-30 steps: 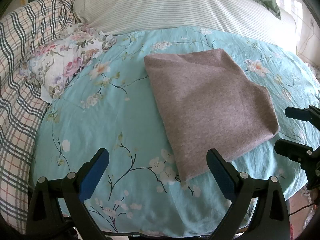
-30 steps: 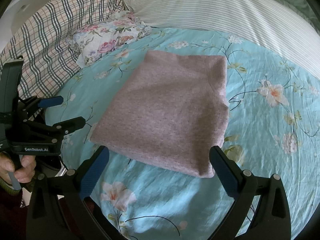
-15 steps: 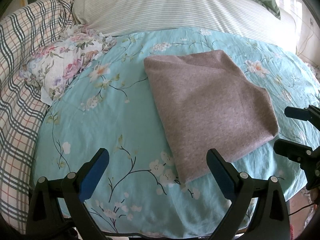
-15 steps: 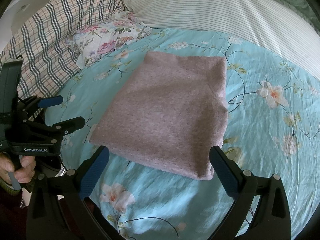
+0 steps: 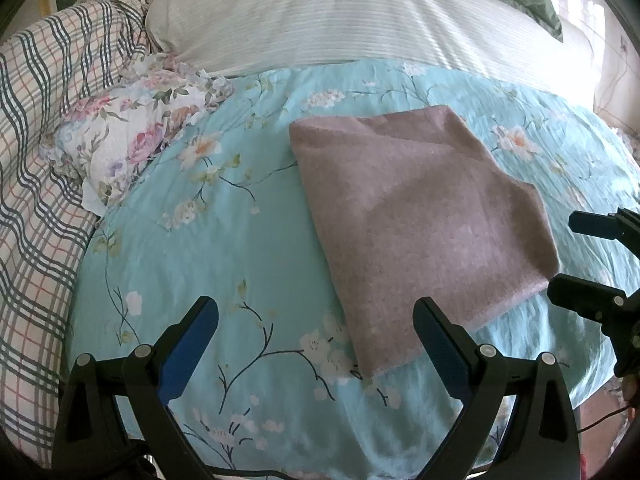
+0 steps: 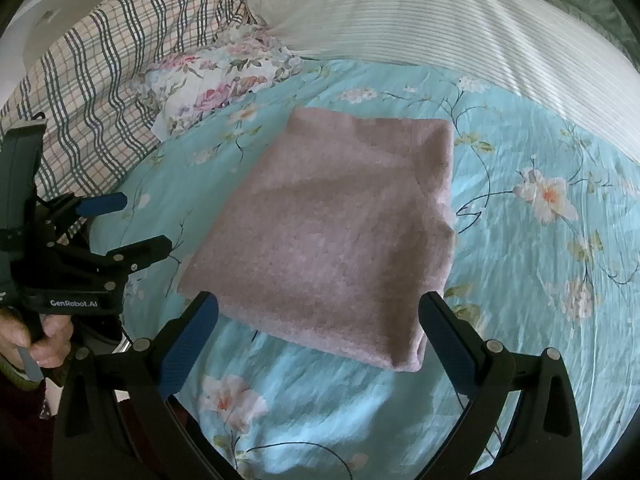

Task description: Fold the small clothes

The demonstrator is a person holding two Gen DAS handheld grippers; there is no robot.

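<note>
A folded mauve-grey garment (image 5: 420,216) is seen lying flat on the bed, on a turquoise floral bedspread (image 5: 224,248). In the left wrist view the left tongs (image 5: 314,344) are held wide apart with nothing between the blue-padded fingers (image 5: 188,348); the near corner of the garment lies just ahead of the right-hand finger, which overlaps its edge in the picture (whether cloth is touched cannot be told). At the right edge of that view the right tongs (image 5: 576,262) are seen from the side, parted, close beside the garment's right corner.

In the right wrist view the right tongs (image 6: 318,340) are likewise spread wide and empty, and the garment (image 6: 340,232) lies straight ahead of them, its near folded edge running just beyond and between the two fingertips. To the left of these tongs the left tongs (image 6: 134,224) are seen side-on, parted, near the garment's left corner and apart from it; the handle below them is gripped by a hand (image 6: 36,340).

Beyond the garment, up and to the left of both tongs, a crumpled white floral cloth (image 5: 132,140) rests on the bedspread, beside a plaid blanket (image 5: 36,168) heaped along the left. A pale striped pillow (image 5: 340,20) is laid across the far end of the bed, well beyond the garment.
</note>
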